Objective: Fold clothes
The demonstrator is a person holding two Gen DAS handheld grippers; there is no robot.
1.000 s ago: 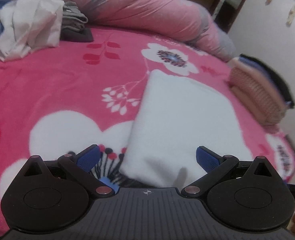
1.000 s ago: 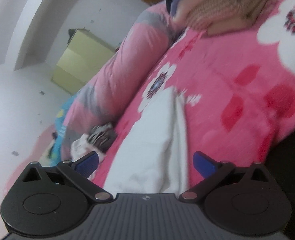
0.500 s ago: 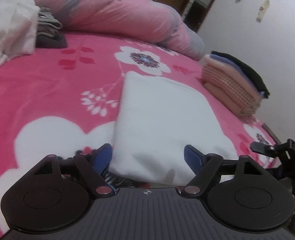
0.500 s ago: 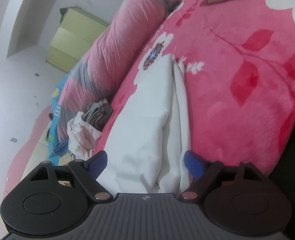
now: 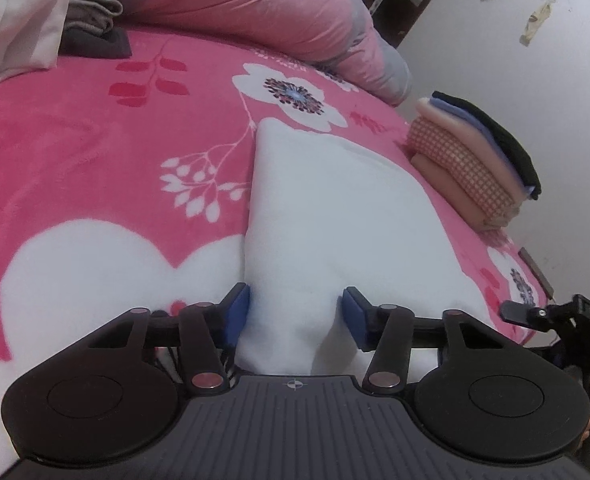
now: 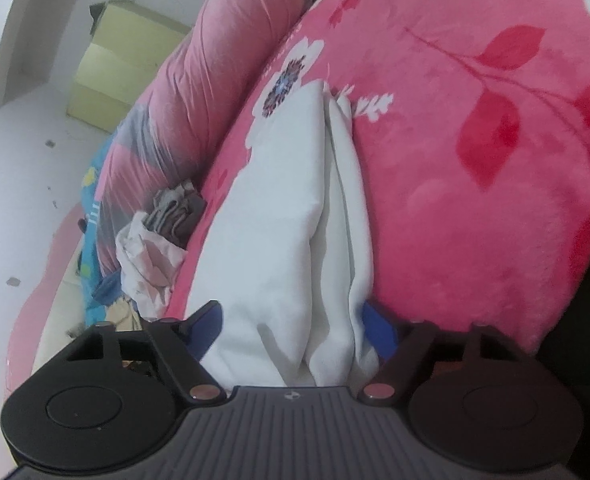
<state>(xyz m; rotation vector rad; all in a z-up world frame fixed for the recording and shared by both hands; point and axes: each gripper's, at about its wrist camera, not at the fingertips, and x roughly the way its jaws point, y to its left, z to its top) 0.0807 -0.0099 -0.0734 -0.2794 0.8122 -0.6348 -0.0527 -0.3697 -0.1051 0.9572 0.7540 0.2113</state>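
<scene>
A white garment (image 5: 335,208), folded into a long rectangle, lies on the pink flowered blanket (image 5: 75,140). My left gripper (image 5: 295,312) is at its near edge, and its blue pads press a bunched fold of the cloth from both sides. In the right wrist view the same white garment (image 6: 279,208) shows its stacked layers edge-on. My right gripper (image 6: 293,326) holds those layers between its pads at the near right corner. Part of the right gripper's body (image 5: 555,316) shows at the right edge of the left wrist view.
A neat stack of folded clothes (image 5: 475,160) sits at the bed's right edge by the wall. A crumpled white and grey heap (image 5: 19,20) lies at the back left. A rolled pink quilt (image 5: 255,4) runs along the far side. A yellow cabinet (image 6: 115,72) stands beyond.
Both grippers have moved in onto the near edge of the white garment. Their fingers have narrowed from wide open until the cloth is bunched between the pads.
</scene>
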